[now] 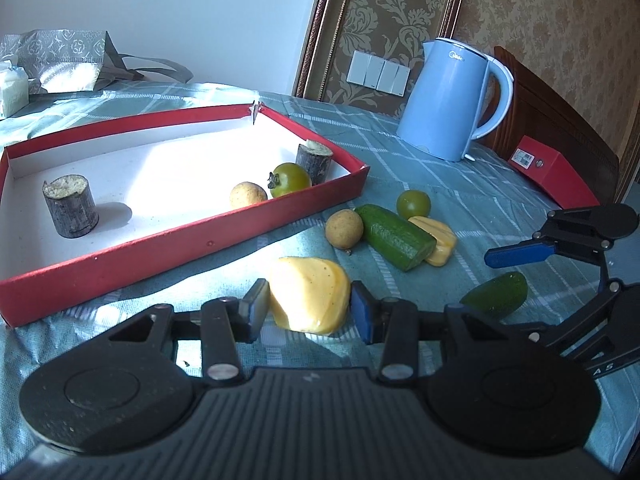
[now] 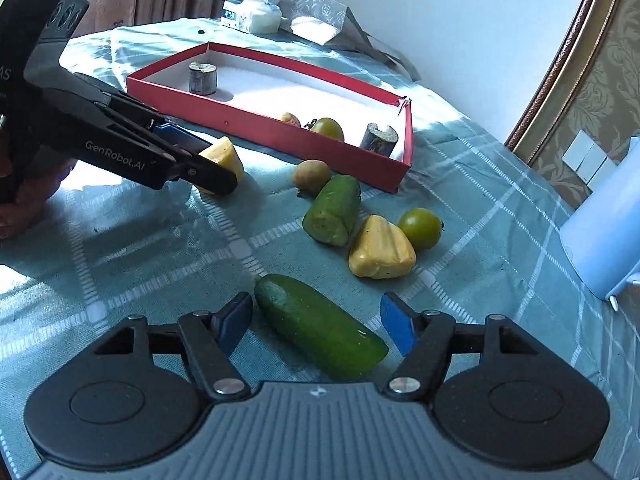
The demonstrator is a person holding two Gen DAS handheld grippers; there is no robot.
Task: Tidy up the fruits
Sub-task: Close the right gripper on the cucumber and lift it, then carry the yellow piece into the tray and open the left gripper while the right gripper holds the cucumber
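The left gripper (image 1: 309, 305) has its pads clamped on a pale yellow fruit chunk (image 1: 308, 300), one pad against each side, just off the near long wall of the red tray (image 1: 180, 236). In the right wrist view that same grip shows from the side, the chunk poking out past the black fingers, and whether it rests on the cloth or hangs just clear of it is hard to say.

The right gripper (image 2: 316, 320) stands with its jaws apart around a cucumber piece (image 2: 320, 326) lying flat on the teal checked tablecloth (image 2: 480, 240); there's a clear gap on the right pad's side, and the left pad sits close but doesn't seem to press.

Further out on the cloth sit a second cucumber piece (image 2: 333, 210), a yellow wax-apple-like fruit (image 2: 380, 250) just beside it, a green tomato (image 2: 421, 227) touching that one, and a tan round fruit (image 2: 311, 176) near the tray's corner.

Inside the tray, along its near wall toward the right corner: another tan round fruit (image 1: 248, 195), a green tomato with stem (image 1: 290, 179) and a sugarcane stub (image 1: 314, 162). A second sugarcane stub (image 1: 71, 206) stands upright toward the left end.

Beyond the tray's right end stands a blue kettle (image 1: 452, 100), with a red box (image 1: 556, 176) at the table's far right edge.
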